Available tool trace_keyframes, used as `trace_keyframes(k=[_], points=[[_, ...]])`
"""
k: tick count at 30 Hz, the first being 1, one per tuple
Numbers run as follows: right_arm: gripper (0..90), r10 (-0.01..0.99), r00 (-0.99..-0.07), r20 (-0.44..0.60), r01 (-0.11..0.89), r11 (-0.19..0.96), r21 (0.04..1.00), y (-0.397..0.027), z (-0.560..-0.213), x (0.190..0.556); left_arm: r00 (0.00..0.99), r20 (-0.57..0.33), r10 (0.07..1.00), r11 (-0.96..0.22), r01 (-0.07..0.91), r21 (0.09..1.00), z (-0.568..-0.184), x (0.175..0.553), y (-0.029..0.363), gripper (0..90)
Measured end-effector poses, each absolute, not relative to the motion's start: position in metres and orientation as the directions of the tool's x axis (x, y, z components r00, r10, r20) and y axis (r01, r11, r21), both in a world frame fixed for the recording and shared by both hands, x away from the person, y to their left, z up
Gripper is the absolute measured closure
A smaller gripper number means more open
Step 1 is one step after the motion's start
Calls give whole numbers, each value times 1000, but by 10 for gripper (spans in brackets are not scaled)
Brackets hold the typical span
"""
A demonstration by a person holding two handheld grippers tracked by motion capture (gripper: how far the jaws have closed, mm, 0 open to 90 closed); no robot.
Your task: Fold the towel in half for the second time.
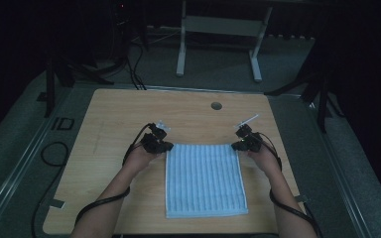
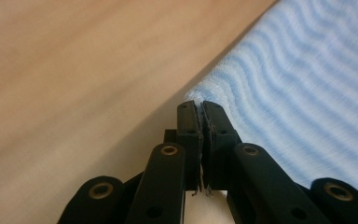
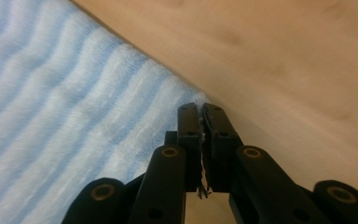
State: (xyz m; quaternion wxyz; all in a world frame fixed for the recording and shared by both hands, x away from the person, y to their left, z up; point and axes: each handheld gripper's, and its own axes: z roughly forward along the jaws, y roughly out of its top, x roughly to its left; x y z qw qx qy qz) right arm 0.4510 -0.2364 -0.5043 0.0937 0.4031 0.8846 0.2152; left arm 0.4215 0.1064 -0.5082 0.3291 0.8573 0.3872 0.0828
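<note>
Both grippers are clamped on the far corners of a blue-striped towel lying flat on the wooden table. At the far left corner the left gripper has its jaws pinched together on the cloth edge. At the far right corner the right gripper does likewise, though how much cloth sits between its jaws is hard to judge.
</note>
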Motion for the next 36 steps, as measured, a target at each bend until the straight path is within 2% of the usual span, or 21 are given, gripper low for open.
trace_keyframes(k=[8,16,25,29,36], points=[[862,754,-656,-20,624,558,547,-242,-460,450,695,-115,710,-441,567,696,-468,421,113,861],[862,713,-701,-9,549,548,631,-257,-438,404,742,-151,653,-432,529,730,-459,380,128,861],[862,658,-753,-21,489,581,650,-267,-447,335,799,-164,578,-476,494,727,-472,324,130,860],[861,645,-764,-19,488,596,637,-270,-457,310,810,-202,550,-473,501,725,-480,304,128,859],[860,652,-758,19,514,579,633,-281,-471,277,846,-195,497,-510,466,723,-491,279,123,857]])
